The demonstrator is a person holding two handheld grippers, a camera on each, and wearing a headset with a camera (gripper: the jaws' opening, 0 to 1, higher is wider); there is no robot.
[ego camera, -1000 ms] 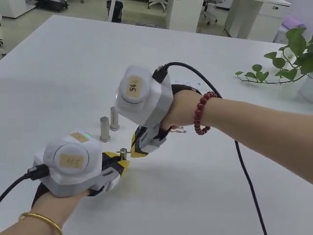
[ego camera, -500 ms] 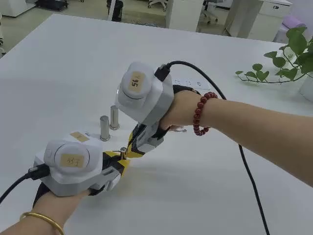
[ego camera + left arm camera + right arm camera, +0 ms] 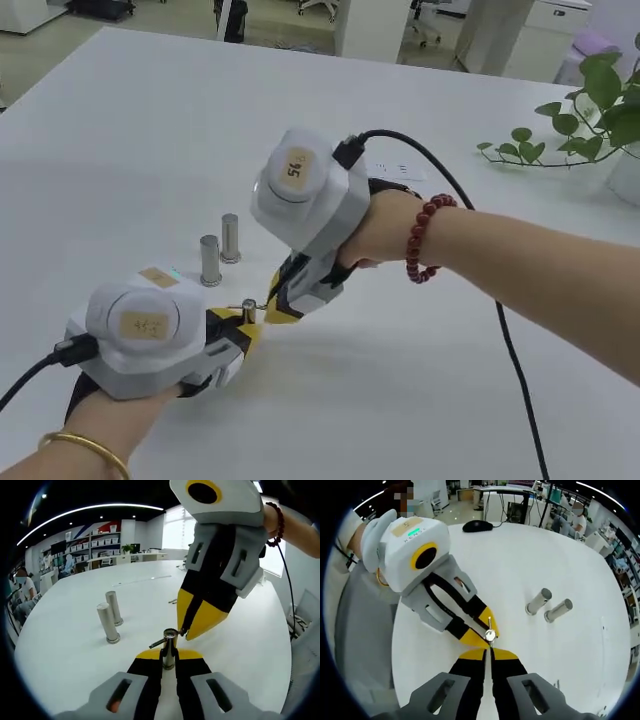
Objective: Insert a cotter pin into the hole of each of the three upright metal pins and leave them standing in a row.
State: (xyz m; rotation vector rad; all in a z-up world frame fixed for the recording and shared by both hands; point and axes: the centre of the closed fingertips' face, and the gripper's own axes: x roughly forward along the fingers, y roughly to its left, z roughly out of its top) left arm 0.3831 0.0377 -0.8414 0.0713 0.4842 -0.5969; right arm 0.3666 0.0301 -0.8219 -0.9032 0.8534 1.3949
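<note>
Steel pin [image 3: 169, 647] is clamped in the left gripper [image 3: 168, 656]. The right gripper [image 3: 489, 652], closed on the cotter pin [image 3: 156, 643], has it partway through the hole. On the table [image 3: 75, 660], the nearer standing pin [image 3: 108, 623] and farther standing pin [image 3: 114, 608] appear unfitted.

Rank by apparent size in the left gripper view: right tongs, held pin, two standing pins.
1. Right tongs, inflated by nearness.
2. Nearer standing pin and farther standing pin: alike, not ranked.
3. Held pin, partly hidden by left tongs.
</note>
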